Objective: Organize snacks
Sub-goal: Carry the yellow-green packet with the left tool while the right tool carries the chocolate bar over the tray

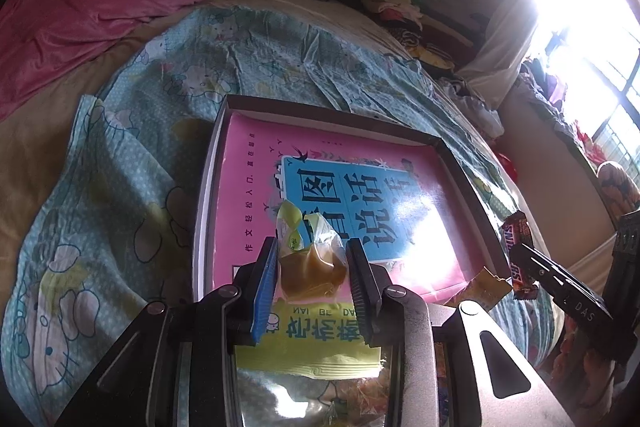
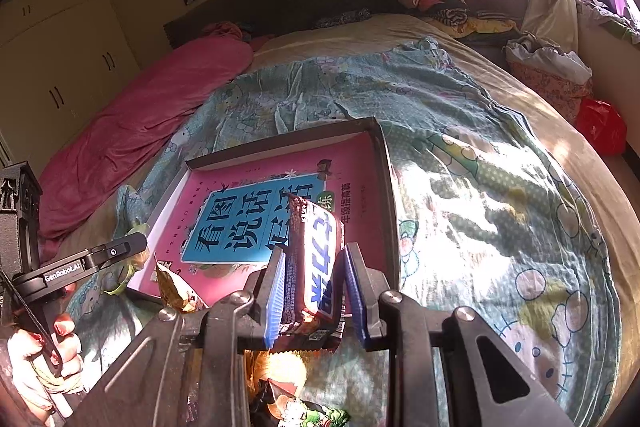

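Left wrist view: both grippers carry snacks over a shallow box on a bed.

The bed's Hello Kitty sheet [image 1: 132, 155] spreads widest, with a pink blanket [image 1: 92, 7] bunched at its far left. On the sheet lies the dark-rimmed box [image 1: 320, 109], and a pink book with a blue title panel [image 1: 248, 195] fills its floor. A yellow snack packet [image 1: 316, 343] sits just beneath the left gripper [image 1: 312, 267], whose fingers are clenched on a clear-wrapped brownish sweet [image 1: 314, 273] held above the box's near edge. In the right wrist view the right gripper [image 2: 314, 291] clamps a Snickers bar [image 2: 316, 259] upright between blue pads, over the box's near right corner; a gold-wrapped snack [image 2: 176, 287] lies at the box's near edge.
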The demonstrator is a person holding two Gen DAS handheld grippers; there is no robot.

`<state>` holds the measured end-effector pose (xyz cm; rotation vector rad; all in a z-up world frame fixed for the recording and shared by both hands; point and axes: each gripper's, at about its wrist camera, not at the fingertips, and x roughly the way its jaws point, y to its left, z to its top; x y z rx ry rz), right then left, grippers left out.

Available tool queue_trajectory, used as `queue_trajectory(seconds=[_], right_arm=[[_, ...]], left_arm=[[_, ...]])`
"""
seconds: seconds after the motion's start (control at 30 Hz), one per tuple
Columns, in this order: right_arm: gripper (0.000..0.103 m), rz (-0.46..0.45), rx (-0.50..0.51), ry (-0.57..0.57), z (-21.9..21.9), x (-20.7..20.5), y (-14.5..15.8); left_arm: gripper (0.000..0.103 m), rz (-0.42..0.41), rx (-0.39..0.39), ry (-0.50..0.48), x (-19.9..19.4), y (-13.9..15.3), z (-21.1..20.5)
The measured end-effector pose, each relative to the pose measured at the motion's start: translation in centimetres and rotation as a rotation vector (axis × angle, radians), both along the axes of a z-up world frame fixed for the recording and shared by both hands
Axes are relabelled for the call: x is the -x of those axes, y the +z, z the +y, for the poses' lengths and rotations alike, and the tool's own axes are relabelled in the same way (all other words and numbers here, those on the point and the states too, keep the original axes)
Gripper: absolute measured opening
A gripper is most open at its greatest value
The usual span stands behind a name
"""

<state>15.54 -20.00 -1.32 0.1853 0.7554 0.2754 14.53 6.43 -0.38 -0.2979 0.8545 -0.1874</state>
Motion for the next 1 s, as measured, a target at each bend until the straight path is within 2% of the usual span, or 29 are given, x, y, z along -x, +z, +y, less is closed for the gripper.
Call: queue_trajectory(seconds=[0.47,1.0], right_arm=[[0.029,0.019,0.009,-0.025,0.7,-2.7,-1.0],[0.029,0.046,0.086,-0.044,0.7,-3.4,-2.9]], left_arm=[[0.035,0.015,-0.044,-0.027,-1.3,-1.4,-0.9],[0.035,0.022,-0.074,-0.052,-1.5,-2.1,-1.7]])
